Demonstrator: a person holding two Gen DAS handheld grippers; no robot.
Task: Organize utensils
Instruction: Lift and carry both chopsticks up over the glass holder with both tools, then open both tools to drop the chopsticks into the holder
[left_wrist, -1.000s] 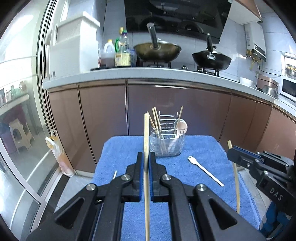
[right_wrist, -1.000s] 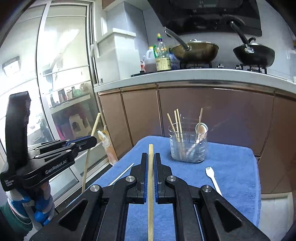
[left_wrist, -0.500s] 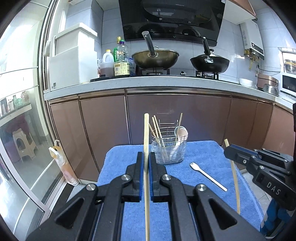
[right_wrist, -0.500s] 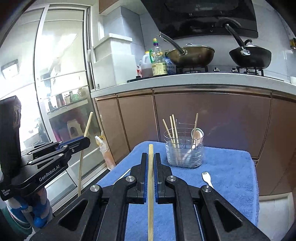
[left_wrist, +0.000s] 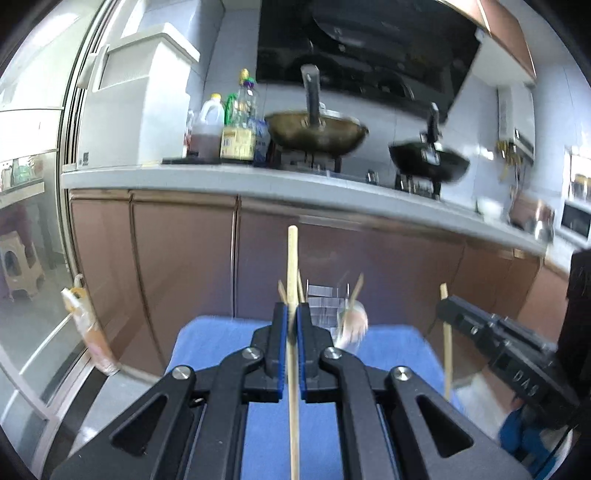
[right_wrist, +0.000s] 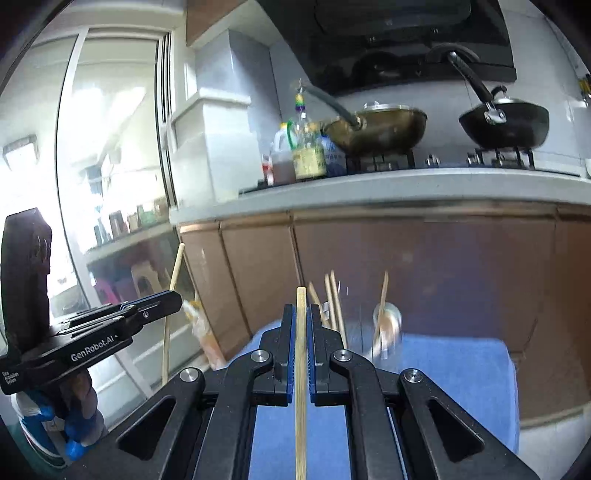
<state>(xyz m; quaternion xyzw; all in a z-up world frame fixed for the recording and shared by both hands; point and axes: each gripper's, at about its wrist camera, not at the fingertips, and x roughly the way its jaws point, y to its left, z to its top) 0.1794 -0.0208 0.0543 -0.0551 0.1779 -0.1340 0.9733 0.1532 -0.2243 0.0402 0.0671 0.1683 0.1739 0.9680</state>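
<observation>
Brown, glossy cabinet fronts fill the width of both views under a long pale stone worktop, whose far right end is cut off by the lens edge. On the hob stand a brass-coloured wok with a dark handle and a smaller black pan; both are smeared by blur in the left wrist view. Beside the wok sit plastic oil and sauce bottles, labels unreadable.

Below lies a blue terry towel over a small table, its near part hidden behind the black gripper frames. On the towel stands a clear wire-and-glass utensil holder, badly blurred, with thin wooden sticks and a pale spoon bowl poking out; how many pieces it holds cannot be told.

The left gripper has its blue-padded jaws narrow, clamped on a slim, round light-wood chopstick that stands nearly upright, its lower end running out of frame. The right gripper is likewise pinched on a second light-wood chopstick, also cut off at the bottom. Each gripper shows side-on in the other's view, part hidden at the edge, with blue-gloved fingers under the left one.
</observation>
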